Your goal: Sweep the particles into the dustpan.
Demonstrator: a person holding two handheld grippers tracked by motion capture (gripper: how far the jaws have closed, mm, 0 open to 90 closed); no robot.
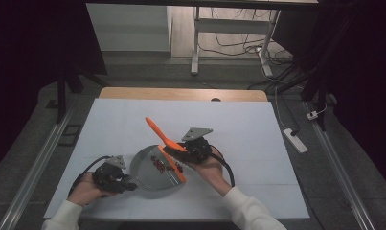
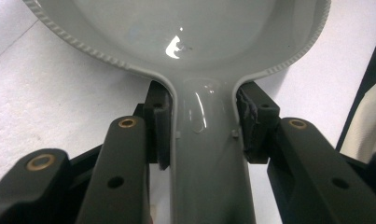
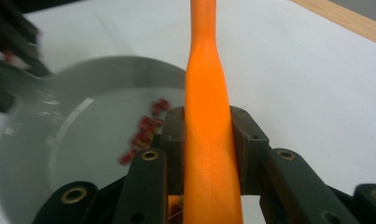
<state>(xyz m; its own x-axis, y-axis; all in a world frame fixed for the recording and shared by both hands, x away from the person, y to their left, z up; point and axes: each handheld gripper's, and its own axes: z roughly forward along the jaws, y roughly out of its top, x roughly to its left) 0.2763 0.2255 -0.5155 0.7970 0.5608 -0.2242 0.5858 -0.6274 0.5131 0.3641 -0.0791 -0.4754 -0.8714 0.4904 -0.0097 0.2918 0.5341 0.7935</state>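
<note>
While my left claw pinches the pan handle to steady it, my right claw clamps the orange spatula to stir the red bits.

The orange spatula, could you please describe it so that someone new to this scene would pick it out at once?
On the white table, find the round grey pan near the front edge. The long orange plastic spatula slants over its right rim, clamped in the right hand-held gripper. It is the one bright orange thing there, far longer than the small red pieces in the pan.
</note>
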